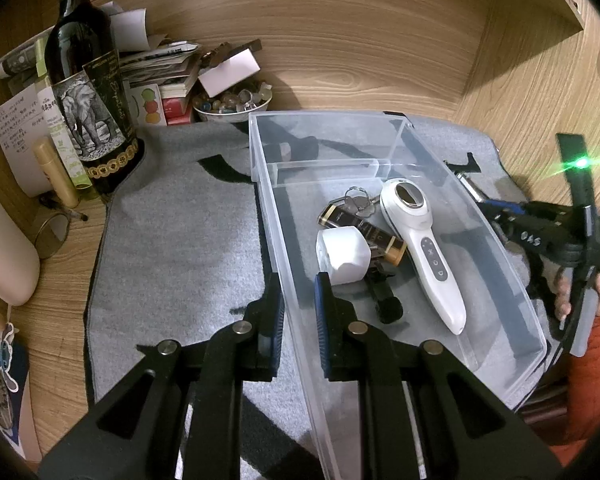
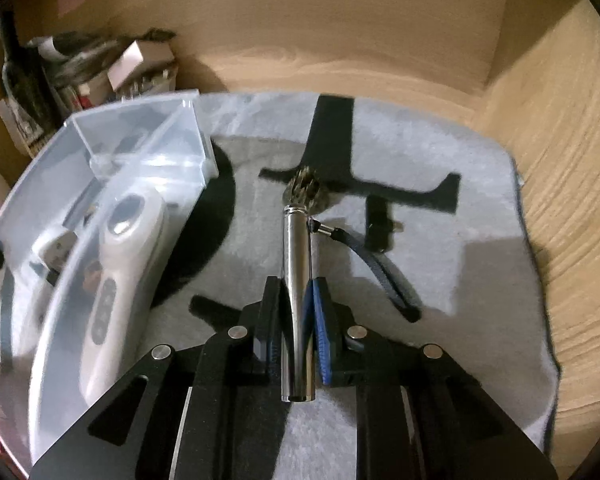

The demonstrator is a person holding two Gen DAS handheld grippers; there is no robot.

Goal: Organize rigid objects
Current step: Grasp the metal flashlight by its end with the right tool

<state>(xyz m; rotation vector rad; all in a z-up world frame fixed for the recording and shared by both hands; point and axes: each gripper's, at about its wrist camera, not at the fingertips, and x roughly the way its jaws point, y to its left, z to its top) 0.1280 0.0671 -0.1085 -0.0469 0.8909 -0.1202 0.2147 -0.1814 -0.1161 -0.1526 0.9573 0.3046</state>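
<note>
One clear plastic bin (image 1: 480, 216) on a grey mat (image 1: 180, 240) spread over the wooden table (image 1: 380, 60). Inside the bin's larger compartment: one white handheld device (image 1: 424, 240) lying lengthwise, one white cube-shaped case (image 1: 344, 254), one black-and-gold tube (image 1: 364, 232) partly under the case, one bunch of keys (image 1: 358, 198) by the device's head, and one small black item (image 1: 386, 300) of uncertain kind near the front wall. Smaller compartment beyond the divider bare.

Left gripper (image 1: 299, 300) straddling the bin's near side wall, one finger outside, one inside; jaws clamped on that wall.

Right gripper (image 2: 296, 312) over the mat beside the bin, jaws together on one silver metal cylinder (image 2: 298, 280) held lengthwise between the pads; bristly brush-like tip (image 2: 303, 188) at its far end, probably touching the mat, though blur prevents certainty. One dark cord (image 2: 380, 268) trailing from the cylinder's collar across the mat.

Behind the mat, left: one dark wine bottle (image 1: 88, 92) with elephant label, one bowl of pebbles (image 1: 232, 102), a stack of papers and boxes (image 1: 168, 68).
</note>
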